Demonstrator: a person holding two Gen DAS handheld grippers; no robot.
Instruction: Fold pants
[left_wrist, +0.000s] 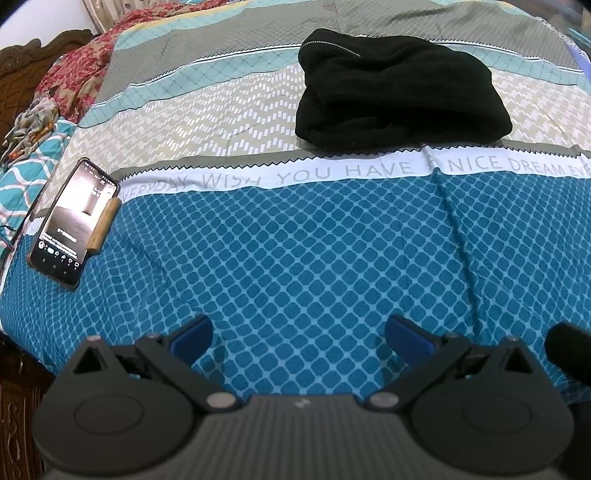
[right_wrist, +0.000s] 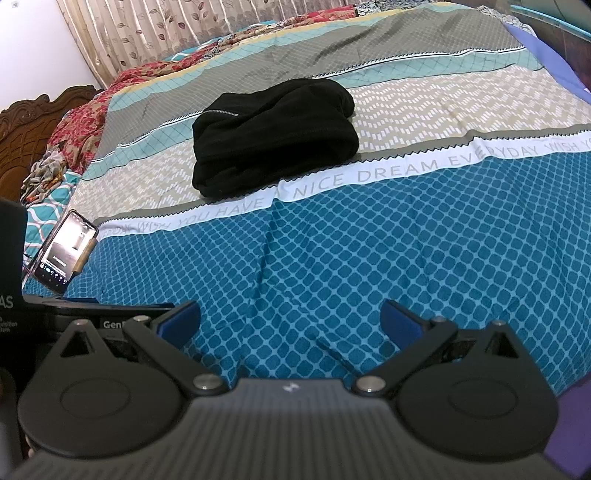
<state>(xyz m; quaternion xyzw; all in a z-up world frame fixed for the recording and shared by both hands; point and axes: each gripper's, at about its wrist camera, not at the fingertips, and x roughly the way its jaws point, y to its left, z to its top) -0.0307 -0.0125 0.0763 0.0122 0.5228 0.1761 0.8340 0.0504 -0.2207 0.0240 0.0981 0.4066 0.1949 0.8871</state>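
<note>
1. The black pants (left_wrist: 399, 88) lie in a compact folded bundle on the bed (left_wrist: 295, 258), on the beige zigzag band of the bedspread; their near edge reaches the white strip printed with lettering; a short zip shows on the top of the bundle.
2. The left tool (left_wrist: 298, 334) hangs low over the blue diamond-patterned part of the bedspread, well apart from the pants; its blue-padded fingers are spread wide with nothing between them.
3. The right tool (right_wrist: 290, 317) sits over the same blue area, likewise near the bed's front edge; its fingers stand wide apart and grip nothing.
4. A phone (left_wrist: 72, 223) with a lit screen lies at the left edge of the bed; a small wooden piece touches its right side.
5. Crumpled red floral cloth (left_wrist: 81, 70) is heaped at the far left, by the carved wooden headboard (right_wrist: 33, 125).
</note>
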